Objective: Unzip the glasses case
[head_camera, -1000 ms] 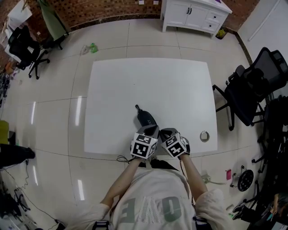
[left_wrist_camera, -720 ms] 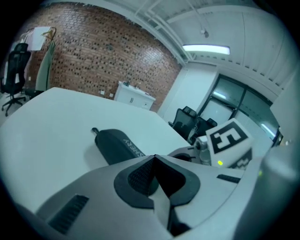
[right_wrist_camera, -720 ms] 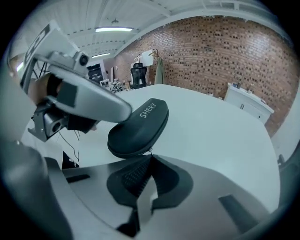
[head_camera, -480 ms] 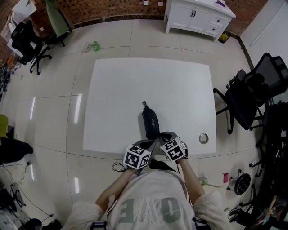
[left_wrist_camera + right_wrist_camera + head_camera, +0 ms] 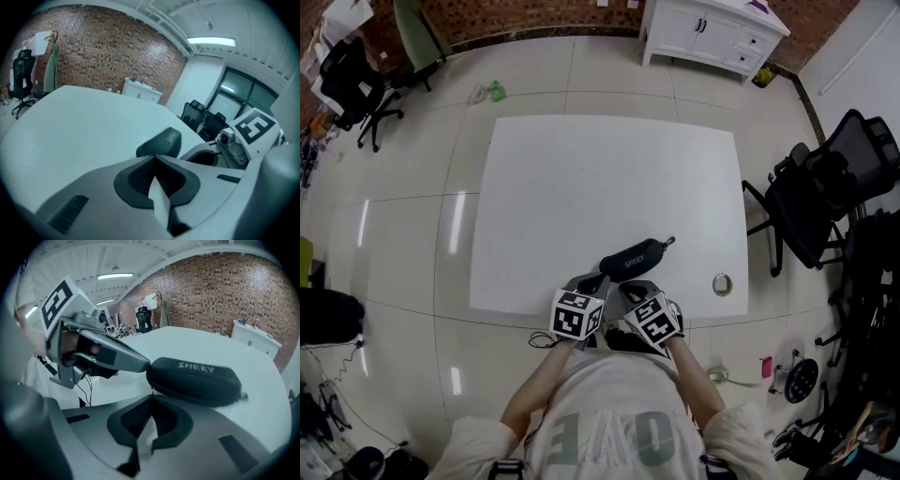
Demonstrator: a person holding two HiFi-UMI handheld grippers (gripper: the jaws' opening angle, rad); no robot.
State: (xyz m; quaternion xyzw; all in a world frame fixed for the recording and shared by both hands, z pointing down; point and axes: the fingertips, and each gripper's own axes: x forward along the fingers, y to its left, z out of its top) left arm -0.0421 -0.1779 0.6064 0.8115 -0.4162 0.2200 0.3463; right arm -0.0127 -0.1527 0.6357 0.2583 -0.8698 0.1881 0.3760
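— Where do we place the glasses case [image 5: 633, 257]?
— Flat on the white table [image 5: 581, 178], near its front edge.
— And the jaws?
— We record the left gripper [image 5: 153, 158] and the right gripper [image 5: 151, 397] fully closed, tips at the case.

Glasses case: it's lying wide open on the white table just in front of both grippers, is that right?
Not open: the glasses case is closed, its halves together, as the right gripper view shows. It does lie on the white table just in front of the left gripper and the right gripper.
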